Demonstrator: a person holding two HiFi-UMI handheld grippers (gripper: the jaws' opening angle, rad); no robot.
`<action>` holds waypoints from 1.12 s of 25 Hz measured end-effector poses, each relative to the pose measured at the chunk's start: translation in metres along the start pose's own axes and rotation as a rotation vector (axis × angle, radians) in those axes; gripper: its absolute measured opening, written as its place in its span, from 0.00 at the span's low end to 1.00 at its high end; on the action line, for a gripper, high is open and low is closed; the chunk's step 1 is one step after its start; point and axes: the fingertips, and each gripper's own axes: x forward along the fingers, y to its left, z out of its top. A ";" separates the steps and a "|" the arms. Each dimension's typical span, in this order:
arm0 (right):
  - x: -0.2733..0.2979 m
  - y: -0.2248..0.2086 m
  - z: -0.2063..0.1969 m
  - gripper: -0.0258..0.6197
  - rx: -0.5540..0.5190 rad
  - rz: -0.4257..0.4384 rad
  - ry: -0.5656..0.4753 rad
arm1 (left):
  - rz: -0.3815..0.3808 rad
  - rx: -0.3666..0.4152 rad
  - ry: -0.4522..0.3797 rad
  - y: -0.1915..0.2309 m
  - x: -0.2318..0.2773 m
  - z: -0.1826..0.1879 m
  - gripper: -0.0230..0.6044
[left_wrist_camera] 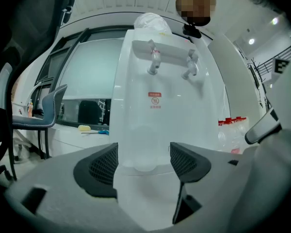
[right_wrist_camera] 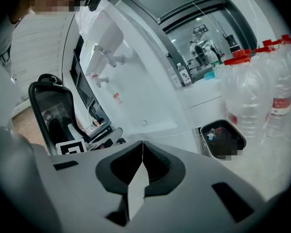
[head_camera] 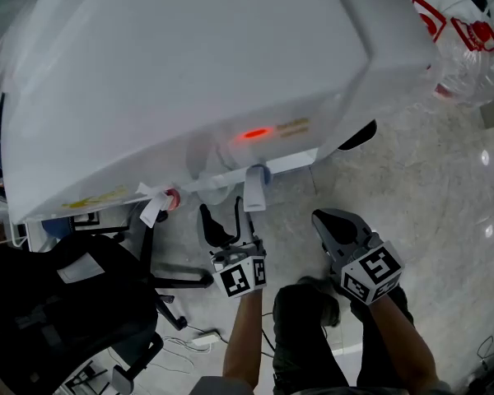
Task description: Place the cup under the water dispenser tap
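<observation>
Standing wide apart, the jaws of the left gripper (left_wrist_camera: pixel 144 154) framed a clear cup (left_wrist_camera: pixel 144 139), their dark ribbed pads (left_wrist_camera: pixel 104 165) just beside its walls and not visibly squeezing it. The cup was faint against the white front of the water dispenser (left_wrist_camera: pixel 157 115), low in the middle of the left gripper view. It stood upright below the two taps (left_wrist_camera: pixel 154 62), nearer the left-hand one in that view.

In the head view the left gripper (head_camera: pixel 229 220) pointed at the dispenser's front in the lower centre of the frame. The right gripper (head_camera: pixel 339 230) hung to its right, apart from the dispenser. Its jaws were closed together with nothing between them, as the right gripper view (right_wrist_camera: pixel 142 147) showed. That view also showed red-capped bottles (right_wrist_camera: pixel 262 91) at the right edge and a dark bin (right_wrist_camera: pixel 223 139) below them. A black office chair (head_camera: pixel 74 303) filled the lower left of the head view.
</observation>
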 end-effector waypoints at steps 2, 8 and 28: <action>-0.009 0.010 -0.001 0.06 0.025 0.007 0.014 | -0.001 -0.018 0.037 0.000 -0.011 0.005 0.55; -0.032 0.041 0.011 0.06 0.034 0.032 0.036 | -0.041 -0.048 0.092 -0.009 -0.032 0.030 0.54; -0.122 0.159 0.139 0.06 0.075 0.069 -0.007 | -0.262 -0.080 0.170 -0.067 -0.103 0.252 0.17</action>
